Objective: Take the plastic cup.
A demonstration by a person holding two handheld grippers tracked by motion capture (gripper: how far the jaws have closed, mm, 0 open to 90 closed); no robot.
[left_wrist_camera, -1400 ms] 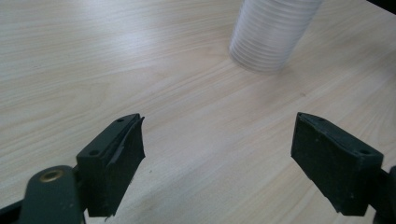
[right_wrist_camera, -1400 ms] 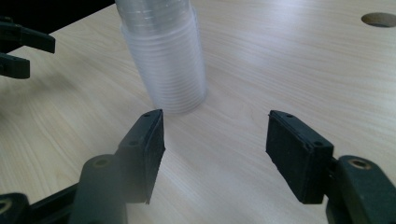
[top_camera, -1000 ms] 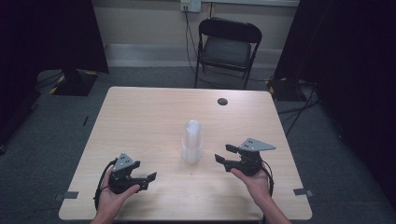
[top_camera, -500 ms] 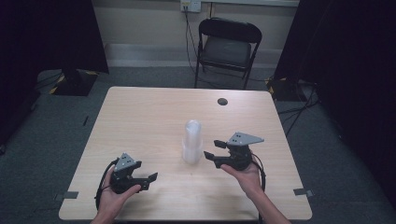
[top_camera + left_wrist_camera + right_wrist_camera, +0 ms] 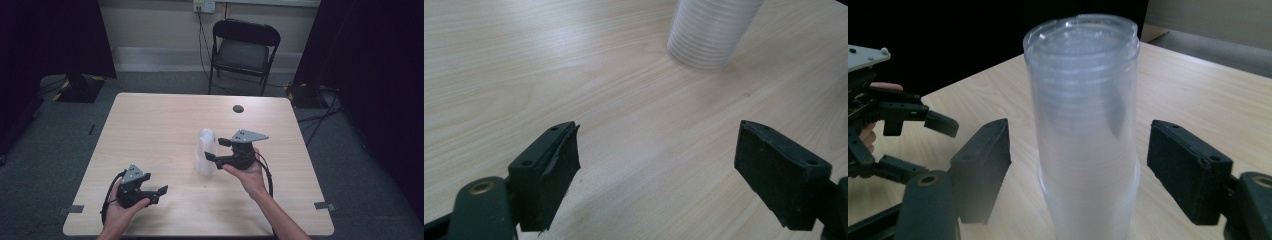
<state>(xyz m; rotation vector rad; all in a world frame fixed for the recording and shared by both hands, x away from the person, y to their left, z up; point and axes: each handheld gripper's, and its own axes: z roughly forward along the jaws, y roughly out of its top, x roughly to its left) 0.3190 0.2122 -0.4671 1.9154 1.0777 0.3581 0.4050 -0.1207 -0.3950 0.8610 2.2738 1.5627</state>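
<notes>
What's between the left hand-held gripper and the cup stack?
Only bare tabletop between the open left hand-held gripper and the cup stack, as the left gripper view shows.

A light wood-grain table carries a tall stack of clear plastic cups, standing upright near the middle. Toward the far edge sits a small dark round disc, well apart.

We see a pale, light-wood table with fine grain lines, and on it a clear, faintly frosted stack of plastic cups ringed with thin ribs. Both the left gripper and right gripper are black, the right topped by a grey plate. Behind stands a black folding chair.
</notes>
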